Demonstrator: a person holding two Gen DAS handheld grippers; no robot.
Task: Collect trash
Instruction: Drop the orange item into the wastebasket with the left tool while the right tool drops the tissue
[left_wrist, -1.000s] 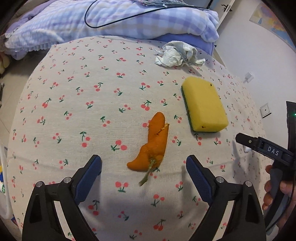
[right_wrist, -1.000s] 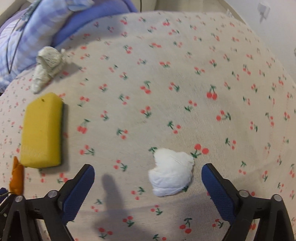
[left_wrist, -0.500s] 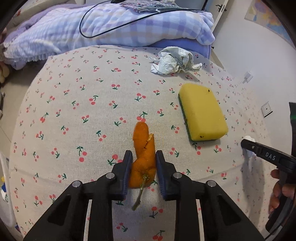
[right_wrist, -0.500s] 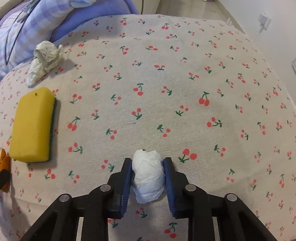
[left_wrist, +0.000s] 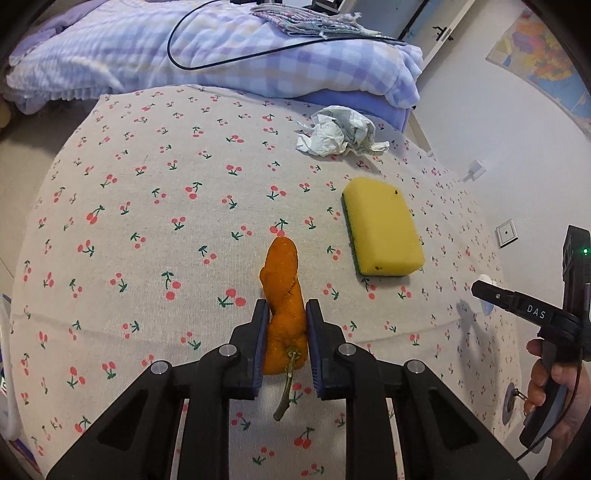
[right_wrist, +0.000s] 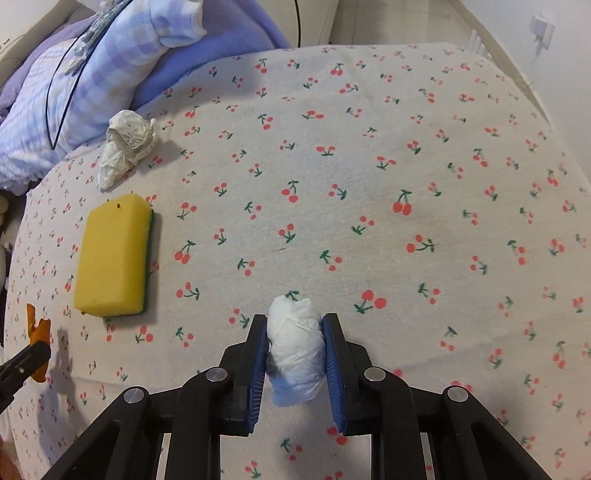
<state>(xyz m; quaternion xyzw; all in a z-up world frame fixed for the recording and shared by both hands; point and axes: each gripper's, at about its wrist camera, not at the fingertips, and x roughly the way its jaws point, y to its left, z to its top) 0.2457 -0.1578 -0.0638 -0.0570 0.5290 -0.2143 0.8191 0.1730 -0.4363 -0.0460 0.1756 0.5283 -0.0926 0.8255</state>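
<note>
Left hand-held gripper (left_wrist: 284, 325), lower centre of the left wrist view: jaws have just been closing and now pinch the orange peel (left_wrist: 283, 295). Right hand-held gripper (right_wrist: 295, 347), lower centre of the right wrist view: pressed on the white tissue wad (right_wrist: 295, 354). Yellow sponge (right_wrist: 112, 254) and crumpled paper (right_wrist: 127, 144) lie on the cherry-print surface (right_wrist: 369, 184) at left

A cream, cherry-printed cloth surface (right_wrist: 369, 166) carries a yellow rectangular sponge with green backing (right_wrist: 112, 256); beyond the sponge lies a crumpled pale paper wad (right_wrist: 127, 146).
</note>
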